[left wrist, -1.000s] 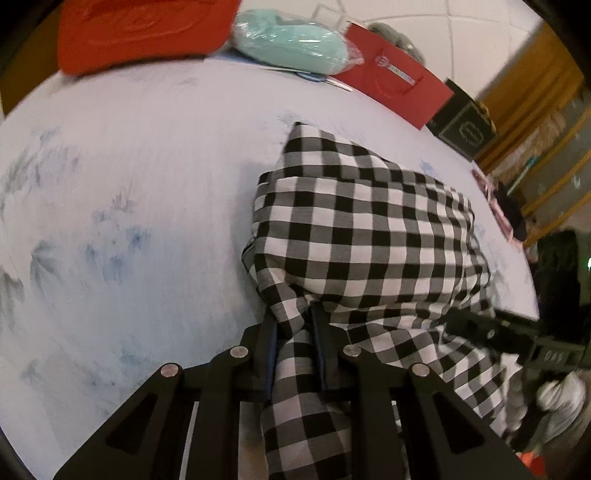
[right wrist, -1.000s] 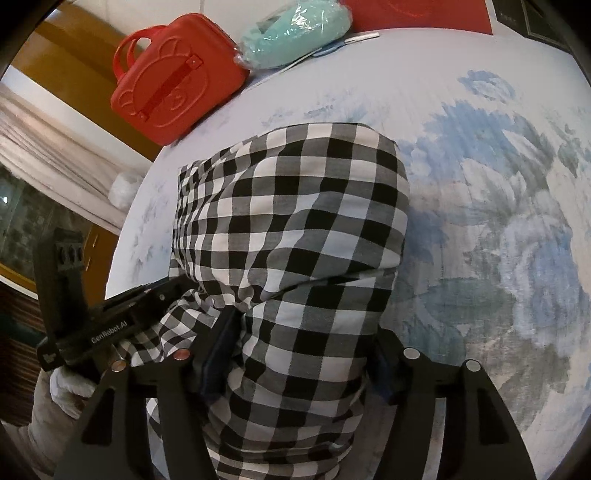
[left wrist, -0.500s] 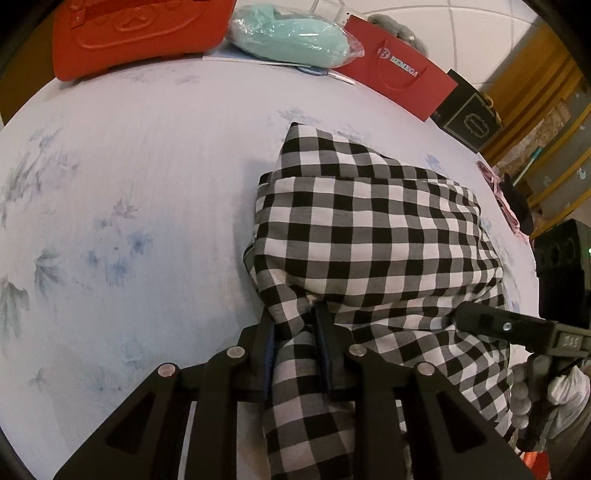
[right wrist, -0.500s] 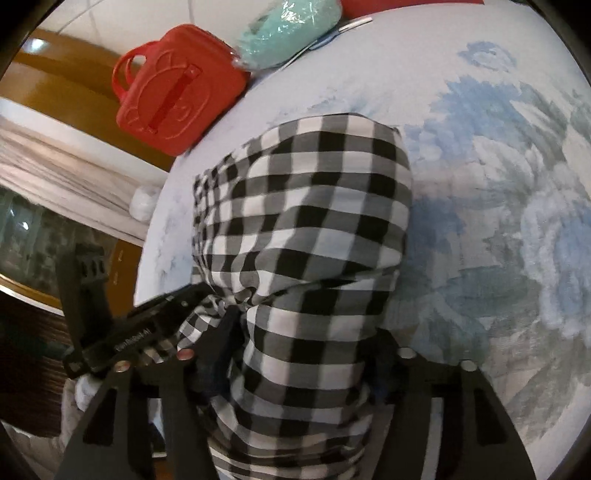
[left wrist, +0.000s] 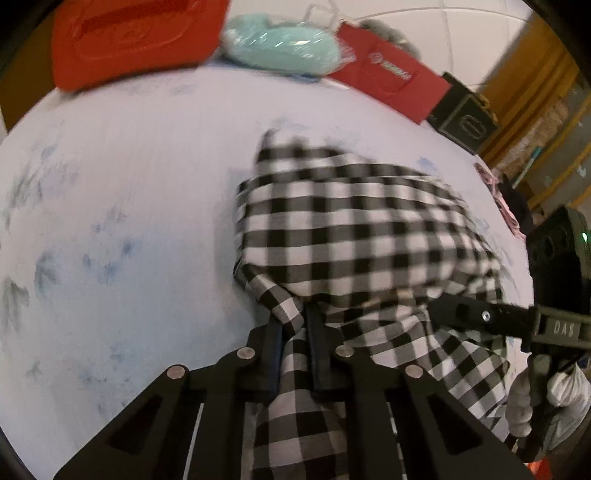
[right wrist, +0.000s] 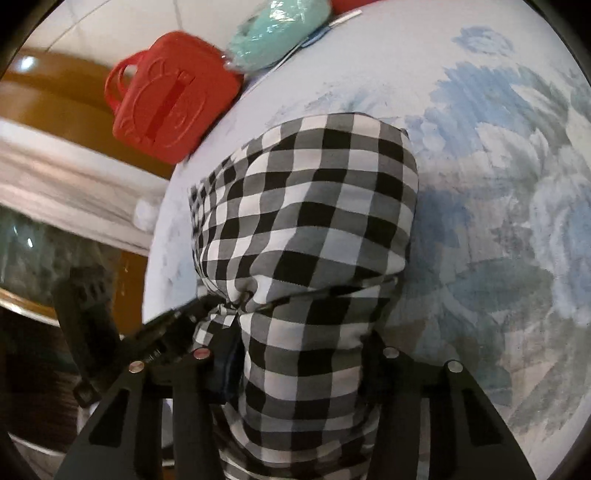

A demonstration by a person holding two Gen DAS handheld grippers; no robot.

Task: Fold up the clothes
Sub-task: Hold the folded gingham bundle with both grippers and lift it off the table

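A black-and-white checked garment [left wrist: 351, 229] lies bunched on a pale floral sheet [left wrist: 129, 184]. My left gripper [left wrist: 295, 321] is shut on a gathered near corner of it, and the cloth trails down between the fingers. In the right wrist view the same garment [right wrist: 314, 206] rises as a thick fold. My right gripper [right wrist: 299, 343] has its jaws closing around that wide fold, which fills the gap and touches both fingers. The two grippers hold the near edge side by side. The left gripper's body [right wrist: 166, 325] shows at the lower left, the right one's [left wrist: 480, 314] at the right.
A red hard case [left wrist: 129, 33], a teal bundle in plastic [left wrist: 284, 44], a red paper bag [left wrist: 391, 81] and a dark box [left wrist: 465, 122] line the sheet's far edge. The sheet's left edge [right wrist: 159, 236] drops off beside the garment. A gloved hand [left wrist: 517, 406] holds the right gripper.
My right gripper's jaws have drawn closer around the fold and its view has rolled a little. The left gripper has shifted slightly with its corner of cloth still pinched; the picture is blurred.
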